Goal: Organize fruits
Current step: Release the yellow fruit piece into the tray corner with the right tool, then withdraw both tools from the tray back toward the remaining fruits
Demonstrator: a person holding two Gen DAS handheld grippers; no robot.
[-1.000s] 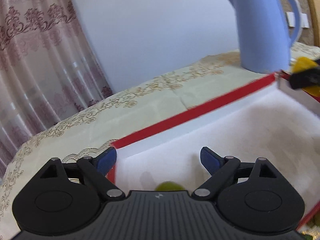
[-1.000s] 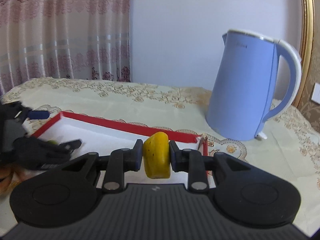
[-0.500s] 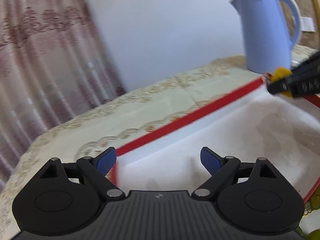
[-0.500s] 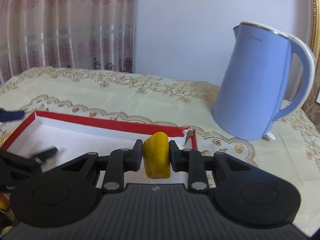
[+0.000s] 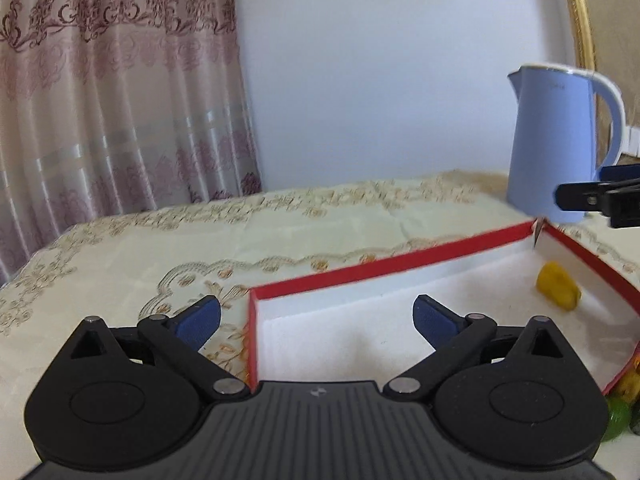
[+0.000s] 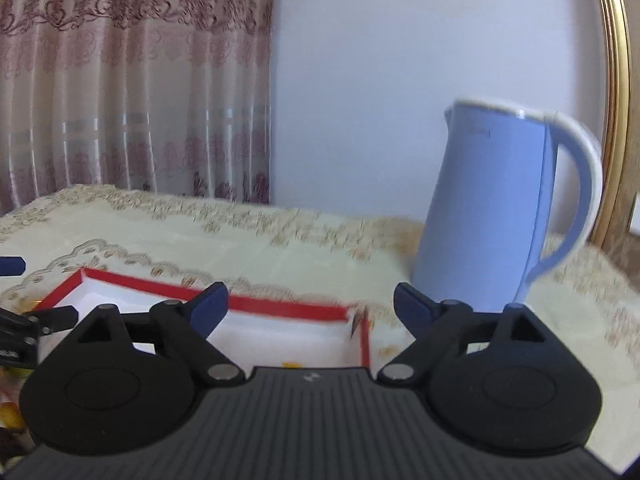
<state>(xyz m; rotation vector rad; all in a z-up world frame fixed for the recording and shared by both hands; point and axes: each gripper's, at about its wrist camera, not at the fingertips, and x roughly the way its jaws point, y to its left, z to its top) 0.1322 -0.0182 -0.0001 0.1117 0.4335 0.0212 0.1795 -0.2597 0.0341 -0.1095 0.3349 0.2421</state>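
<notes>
A red-rimmed box [image 5: 380, 266] with a white lining lies on the table. A yellow fruit [image 5: 558, 286] rests inside it near the far right corner; in the right wrist view only a sliver of this yellow fruit [image 6: 292, 365] shows above the gripper body. My right gripper [image 6: 311, 304] hovers over that corner, its jaws opening with nothing between them. My left gripper [image 5: 316, 316] is over the box's near left corner, jaws also opening and empty. Each gripper shows in the other's view: the right gripper [image 5: 592, 186] and the left gripper [image 6: 40, 290].
A tall blue kettle [image 6: 492, 208] stands just behind the box's far right corner. Loose fruits, one a green fruit [image 5: 616, 420], lie outside the box's near side. A patterned cloth [image 5: 280, 232] covers the table; a curtain and a wall stand behind.
My right gripper has opened and let the yellow fruit go; it now lies in the box. My left gripper has drawn back toward the box's left corner and rolled level.
</notes>
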